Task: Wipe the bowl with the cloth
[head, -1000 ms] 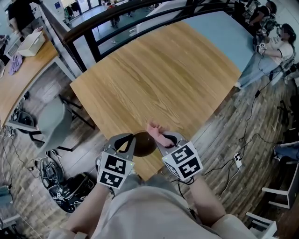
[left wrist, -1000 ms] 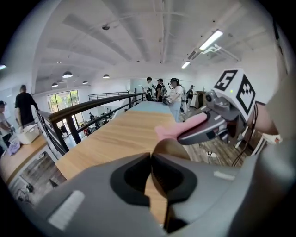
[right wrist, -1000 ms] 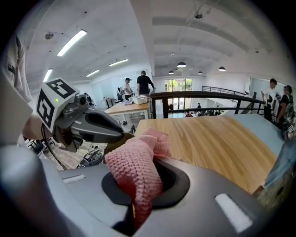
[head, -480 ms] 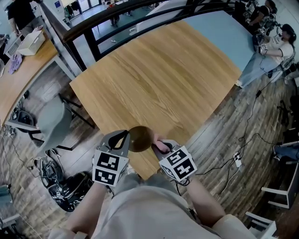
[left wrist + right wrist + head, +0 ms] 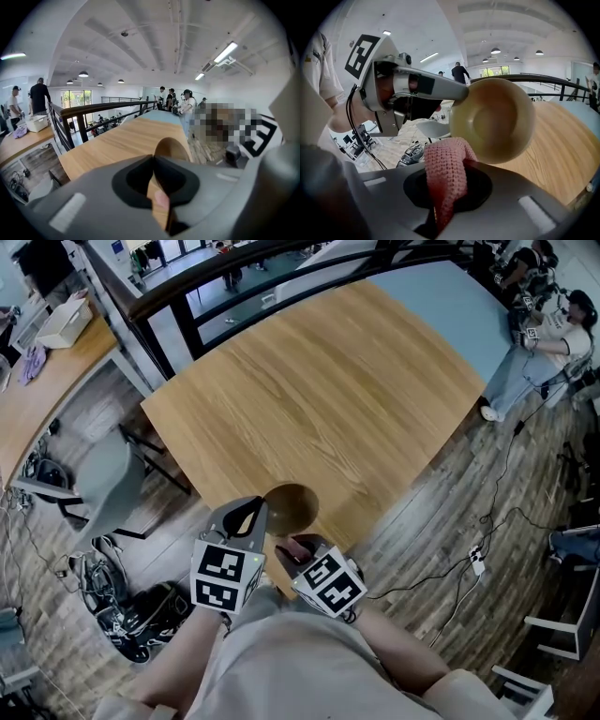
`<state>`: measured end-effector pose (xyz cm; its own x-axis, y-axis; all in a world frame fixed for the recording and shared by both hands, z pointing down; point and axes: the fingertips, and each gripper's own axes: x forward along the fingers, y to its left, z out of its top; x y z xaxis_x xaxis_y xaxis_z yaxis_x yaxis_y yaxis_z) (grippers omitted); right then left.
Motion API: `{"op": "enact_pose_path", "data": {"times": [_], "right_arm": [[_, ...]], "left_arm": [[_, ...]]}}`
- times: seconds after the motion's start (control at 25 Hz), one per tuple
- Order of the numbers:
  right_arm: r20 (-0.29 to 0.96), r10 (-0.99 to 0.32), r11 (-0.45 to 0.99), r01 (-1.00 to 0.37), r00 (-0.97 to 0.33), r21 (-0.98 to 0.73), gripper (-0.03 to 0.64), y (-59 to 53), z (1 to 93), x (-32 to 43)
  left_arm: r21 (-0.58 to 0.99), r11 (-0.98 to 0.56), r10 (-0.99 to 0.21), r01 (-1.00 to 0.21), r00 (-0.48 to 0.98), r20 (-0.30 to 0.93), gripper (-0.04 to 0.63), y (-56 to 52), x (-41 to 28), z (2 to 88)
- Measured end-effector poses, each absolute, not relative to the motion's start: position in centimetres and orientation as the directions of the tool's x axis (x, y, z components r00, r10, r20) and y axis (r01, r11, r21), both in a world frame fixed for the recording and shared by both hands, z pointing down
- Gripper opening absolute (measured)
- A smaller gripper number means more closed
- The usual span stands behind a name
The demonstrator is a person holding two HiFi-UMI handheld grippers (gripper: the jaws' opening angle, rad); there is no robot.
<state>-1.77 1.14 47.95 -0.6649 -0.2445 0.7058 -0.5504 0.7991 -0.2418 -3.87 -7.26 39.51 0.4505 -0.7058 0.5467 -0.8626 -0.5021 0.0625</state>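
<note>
- Left tongs (image 5: 157,197), clenched on the rim of the bowl (image 5: 497,119), turn its hollow toward the right tongs (image 5: 440,206).
- Right tongs, pinching the cloth (image 5: 445,173), should rub it round inside.

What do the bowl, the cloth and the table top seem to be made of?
The bowl: probably wood or bamboo, moulded plastic possible; tan, smooth, dull sheen. The cloth: pink yarn, knitted or crocheted; loop stitches show. The table top: wood or wood-look laminate; long grain lines, satin finish.
</note>
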Motion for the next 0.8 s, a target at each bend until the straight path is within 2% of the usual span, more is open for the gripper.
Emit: {"op": "enact_pose_path", "data": {"times": [0.32,0.8], "right_arm": [[0.657,-0.249,0.797,-0.536,-0.711,-0.278,0.026,1.1,47.0,-4.0],[0.69,-0.327,0.723,-0.641,-0.646,-0.258,0.026,-0.5,48.3,1.3]], "left_arm": [[0.115,-0.485,-0.702,-0.867,0.464,0.54,0.011,-6.6,-2.8,39.6],[0.194,-0.416,-0.698,-0.889,0.448,0.558,0.006,-6.4,-5.7,40.2]]}}
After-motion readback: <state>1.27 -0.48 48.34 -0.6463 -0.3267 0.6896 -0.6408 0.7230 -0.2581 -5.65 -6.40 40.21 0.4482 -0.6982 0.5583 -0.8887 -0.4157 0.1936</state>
